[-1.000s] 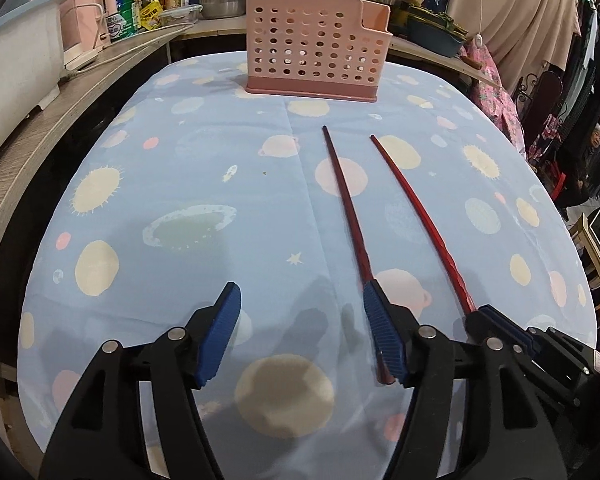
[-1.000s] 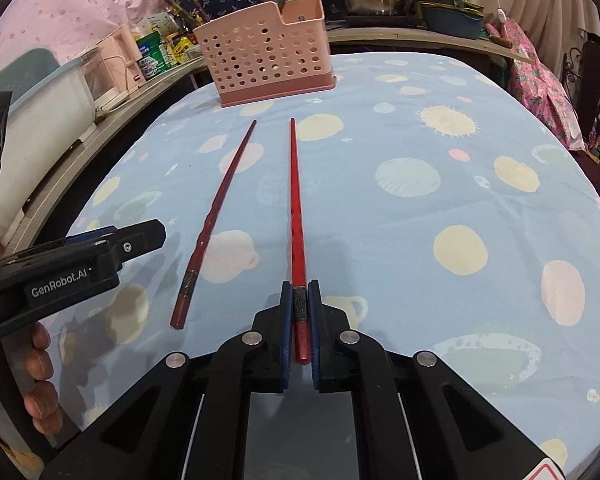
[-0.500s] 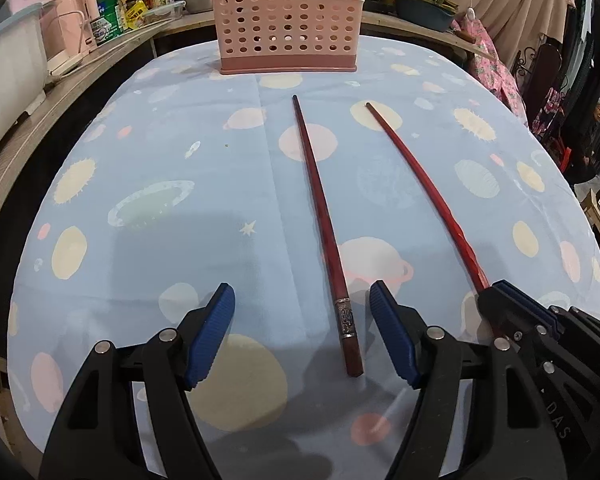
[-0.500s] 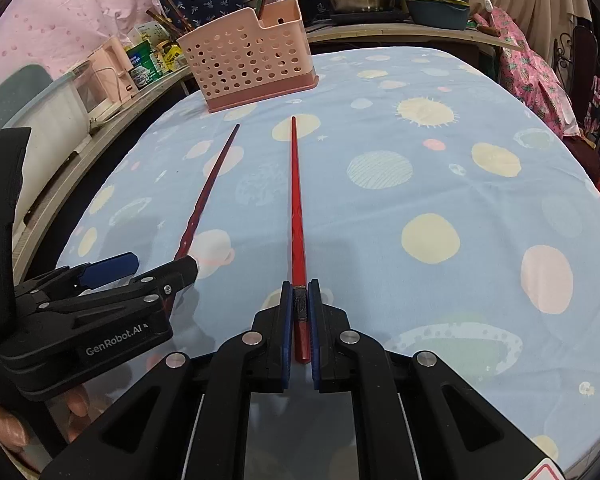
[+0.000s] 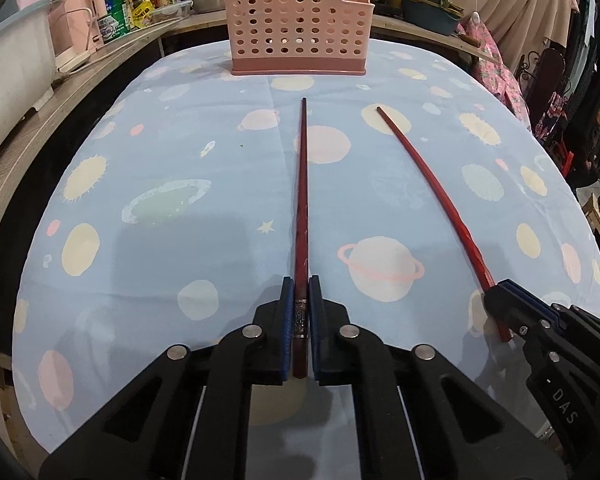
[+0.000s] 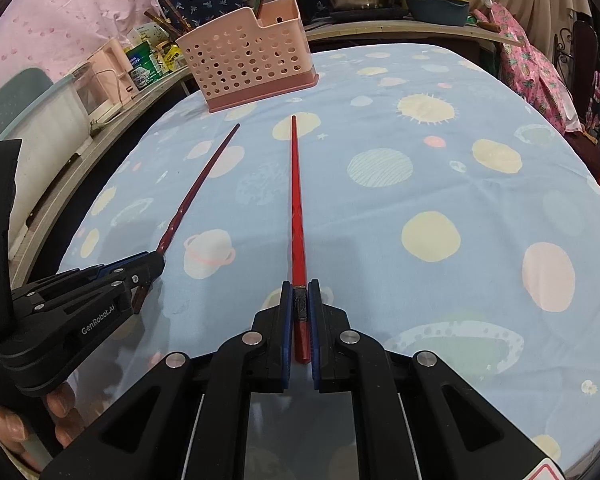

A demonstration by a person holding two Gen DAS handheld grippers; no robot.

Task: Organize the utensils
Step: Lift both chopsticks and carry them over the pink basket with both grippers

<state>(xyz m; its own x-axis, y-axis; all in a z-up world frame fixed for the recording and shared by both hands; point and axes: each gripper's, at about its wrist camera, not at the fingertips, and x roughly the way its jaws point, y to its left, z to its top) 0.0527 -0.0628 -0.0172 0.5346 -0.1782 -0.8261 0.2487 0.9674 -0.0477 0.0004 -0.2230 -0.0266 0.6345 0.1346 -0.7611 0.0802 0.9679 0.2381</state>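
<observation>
While both lie flat on the planet-print tablecloth (image 5: 172, 184), each chopstick is pinched at its thick end: the dark red chopstick (image 5: 302, 200) by the left gripper (image 5: 301, 284), whose jaws have just closed onto it, the brighter red chopstick (image 6: 297, 216) by the right gripper (image 6: 300, 285), clamped tight. Their tips point toward the pink perforated caddy (image 5: 298, 24) standing near the table's far edge. Pots and bottles crowd the shelf beyond.

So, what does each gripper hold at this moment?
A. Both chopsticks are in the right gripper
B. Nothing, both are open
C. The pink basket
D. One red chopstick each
D: the left gripper is shut on the darker chopstick, and the right gripper on the brighter chopstick.
</observation>
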